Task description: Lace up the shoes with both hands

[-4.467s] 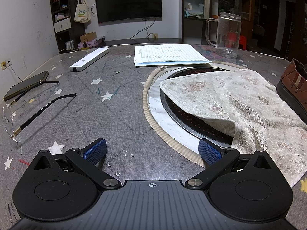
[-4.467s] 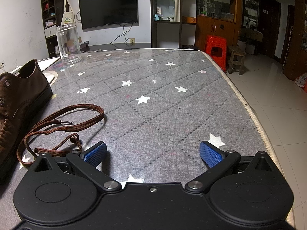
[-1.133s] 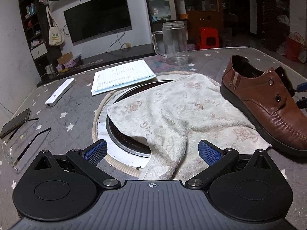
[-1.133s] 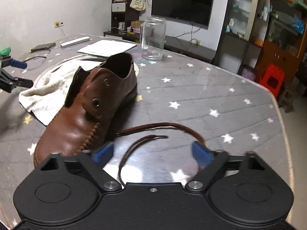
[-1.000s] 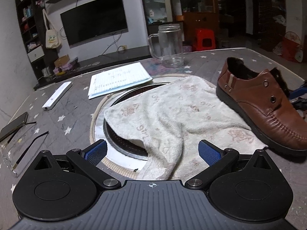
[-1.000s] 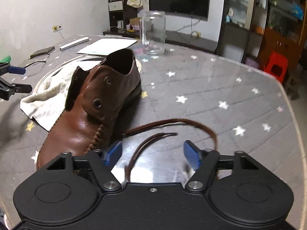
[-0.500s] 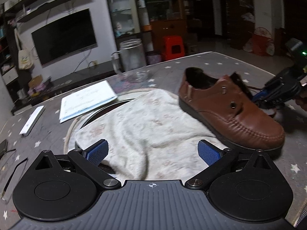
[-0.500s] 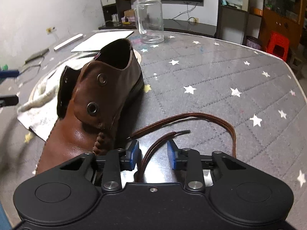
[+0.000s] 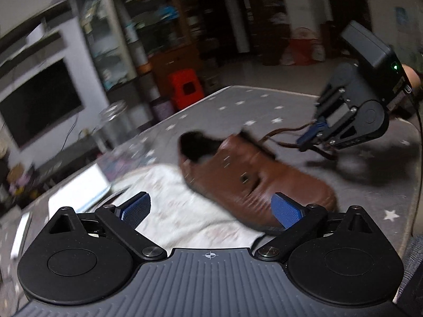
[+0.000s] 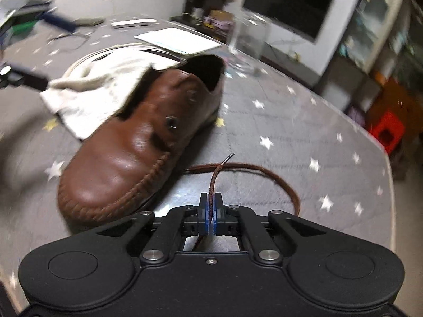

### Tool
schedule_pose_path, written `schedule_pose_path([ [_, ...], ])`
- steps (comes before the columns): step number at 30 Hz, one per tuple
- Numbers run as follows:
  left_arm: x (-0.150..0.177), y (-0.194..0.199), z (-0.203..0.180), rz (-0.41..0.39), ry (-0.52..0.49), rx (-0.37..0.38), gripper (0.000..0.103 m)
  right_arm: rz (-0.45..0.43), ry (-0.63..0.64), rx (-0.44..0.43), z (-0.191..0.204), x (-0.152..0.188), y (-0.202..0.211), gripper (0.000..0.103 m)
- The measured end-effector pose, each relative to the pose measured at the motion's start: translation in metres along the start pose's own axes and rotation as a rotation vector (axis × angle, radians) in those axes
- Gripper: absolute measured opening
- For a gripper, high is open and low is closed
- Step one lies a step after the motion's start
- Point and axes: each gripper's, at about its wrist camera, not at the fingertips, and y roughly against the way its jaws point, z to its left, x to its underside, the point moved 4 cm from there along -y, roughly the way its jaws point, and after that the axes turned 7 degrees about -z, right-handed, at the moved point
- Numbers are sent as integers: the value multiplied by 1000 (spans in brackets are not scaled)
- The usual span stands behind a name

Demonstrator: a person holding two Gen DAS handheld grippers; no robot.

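A brown leather shoe (image 10: 142, 142) lies on the grey star-patterned table, its heel partly on a white towel (image 10: 97, 92). A brown shoelace (image 10: 264, 174) loops on the table beside it. My right gripper (image 10: 210, 200) is shut on the lace near its tip, which sticks up between the blue pads. From the left wrist view, the same shoe (image 9: 253, 177) sits just beyond my open left gripper (image 9: 211, 208), whose pads hold nothing. The right gripper (image 9: 312, 137) hangs past the shoe, lifted off the table with the lace (image 9: 285, 132) trailing from it.
A clear glass mug (image 10: 248, 37) and a sheet of paper (image 10: 179, 39) stand behind the shoe. Eyeglasses (image 10: 71, 37) and a white bar (image 10: 132, 22) lie at the far left. The table edge (image 10: 388, 163) runs along the right, with a red stool (image 10: 386, 129) beyond.
My right gripper has shut fully on the lace and risen off the table. My left gripper has swung right and closer to the shoe, staying open.
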Motion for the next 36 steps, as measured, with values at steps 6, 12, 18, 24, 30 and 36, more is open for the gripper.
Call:
schedule_pose_path([
  [6,-15,-22,-13,37,-76,102,87,-11,228,-11,16,-7,20,3],
  [12,-25,-46,-21,91,-145,192,79,13,454,-12,30,-6,25,3],
  [18,-36,-69,-29,145,-214,281,72,33,618,1,33,-4,22,3],
  [24,-37,-95,-36,213,-294,333,70,42,754,4,38,3,11,3],
  [30,-30,-110,-34,251,-319,375,65,45,849,-8,40,7,-1,3],
  [36,-25,-121,-28,282,-317,411,60,59,900,-23,39,10,-12,3],
])
